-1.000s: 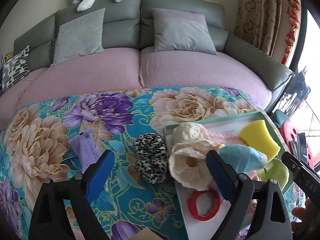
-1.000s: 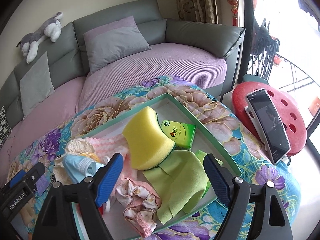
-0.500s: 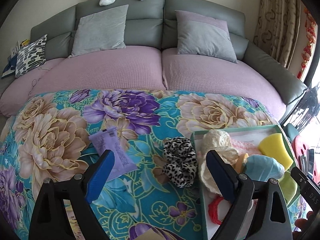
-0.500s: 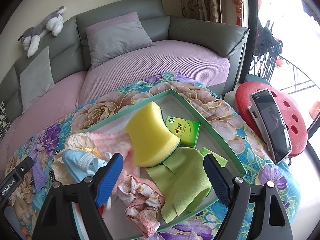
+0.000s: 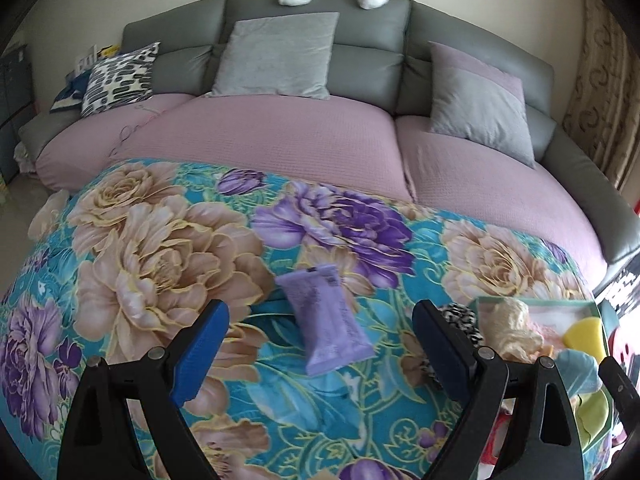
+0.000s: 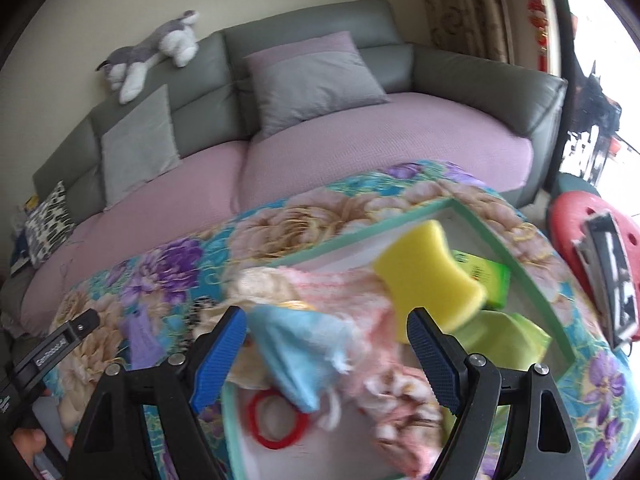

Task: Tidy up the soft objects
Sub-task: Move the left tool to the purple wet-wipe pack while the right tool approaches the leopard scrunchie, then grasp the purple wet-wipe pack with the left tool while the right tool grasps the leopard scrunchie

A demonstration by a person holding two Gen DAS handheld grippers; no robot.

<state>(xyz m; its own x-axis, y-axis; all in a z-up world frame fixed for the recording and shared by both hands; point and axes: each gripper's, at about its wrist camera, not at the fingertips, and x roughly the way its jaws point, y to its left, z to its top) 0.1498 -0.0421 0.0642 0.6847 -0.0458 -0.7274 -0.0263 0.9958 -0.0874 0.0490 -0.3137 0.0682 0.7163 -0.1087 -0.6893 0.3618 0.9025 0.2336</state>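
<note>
My left gripper is open and empty above the floral tablecloth, with a purple tissue pack lying flat between its fingers. A leopard-print scrunchie lies just right of it, partly hidden by the right finger. The green-rimmed tray holds a yellow sponge, a green box, a green cloth, a light blue cloth, a pink knit piece, a cream crochet piece and a red ring. My right gripper is open and empty over the tray.
A grey sofa with a pink cover and cushions stands behind the table. A plush husky lies on its back. A red stool with a phone on it stands at the right of the table.
My left gripper has swung left, away from the tray and scrunchie, and now faces the purple tissue pack. My right gripper has turned left over the tray; its view is blurred by motion.
</note>
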